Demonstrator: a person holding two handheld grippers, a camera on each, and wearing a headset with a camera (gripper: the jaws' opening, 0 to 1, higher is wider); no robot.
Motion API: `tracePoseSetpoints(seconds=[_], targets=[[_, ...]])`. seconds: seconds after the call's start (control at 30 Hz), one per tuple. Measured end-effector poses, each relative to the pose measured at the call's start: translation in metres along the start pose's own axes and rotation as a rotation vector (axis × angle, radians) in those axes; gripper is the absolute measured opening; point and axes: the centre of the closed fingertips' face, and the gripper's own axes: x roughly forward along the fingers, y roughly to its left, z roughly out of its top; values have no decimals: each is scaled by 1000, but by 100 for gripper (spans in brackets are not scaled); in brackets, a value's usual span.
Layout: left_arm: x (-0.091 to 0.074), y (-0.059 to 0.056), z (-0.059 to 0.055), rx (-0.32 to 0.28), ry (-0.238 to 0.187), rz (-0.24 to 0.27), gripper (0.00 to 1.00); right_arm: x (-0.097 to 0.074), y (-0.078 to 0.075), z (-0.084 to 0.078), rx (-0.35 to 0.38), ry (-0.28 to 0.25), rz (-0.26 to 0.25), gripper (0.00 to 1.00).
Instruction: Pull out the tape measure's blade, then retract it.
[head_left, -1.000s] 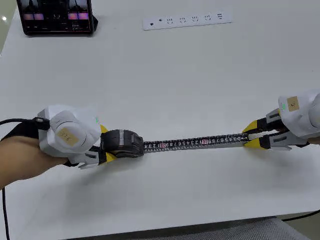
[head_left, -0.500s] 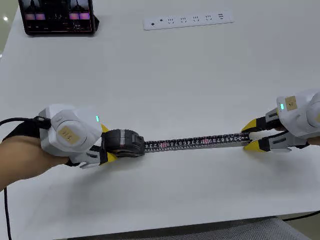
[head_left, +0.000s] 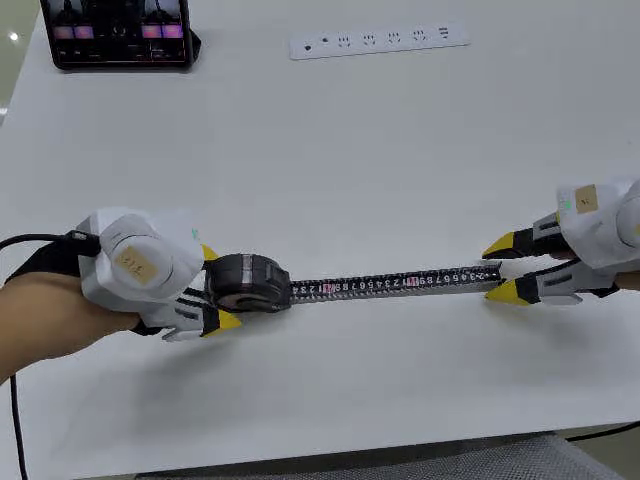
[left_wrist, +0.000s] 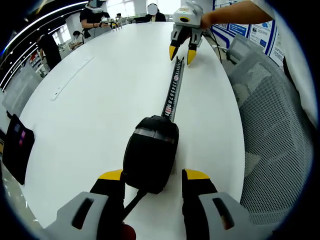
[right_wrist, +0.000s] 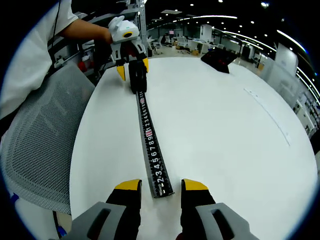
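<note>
The black tape measure case (head_left: 248, 283) lies on the white table, its blade (head_left: 395, 282) drawn out to the right and flat on the surface. My left gripper (head_left: 220, 287) is open, its yellow-tipped jaws flanking the rear of the case (left_wrist: 151, 152) with a small gap on one side. The blade's end (right_wrist: 162, 190) lies between the jaws of my right gripper (right_wrist: 162, 185), untouched, with daylight on both sides. In the head view the right gripper (head_left: 500, 270) stands open around the blade tip. The right gripper (left_wrist: 181, 54) also appears far along the blade in the left gripper view.
A white power strip (head_left: 378, 41) and a dark tablet with a lit screen (head_left: 118, 30) sit at the table's far side. The near table edge and a grey mesh chair (head_left: 480, 462) lie just below the grippers. A black cable (head_left: 12, 420) trails from the left hand.
The right gripper's jaws have spread and let go of the blade tip. The left gripper's jaws have also widened around the case. The blade stays drawn out.
</note>
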Motion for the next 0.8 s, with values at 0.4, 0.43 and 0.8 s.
tracePoseSetpoints(seconds=[0.4,0.43,0.8], targets=[[-11,3,3,-108,-65,40,49,-2,1,13,87,-63,-28,35],[-14,4,3,-115,-72,46,49,-2,1,15,95,-72,-33,36],[-43,13,0,-259,-180,182,55,-10,3,27,193,-135,-128,52]])
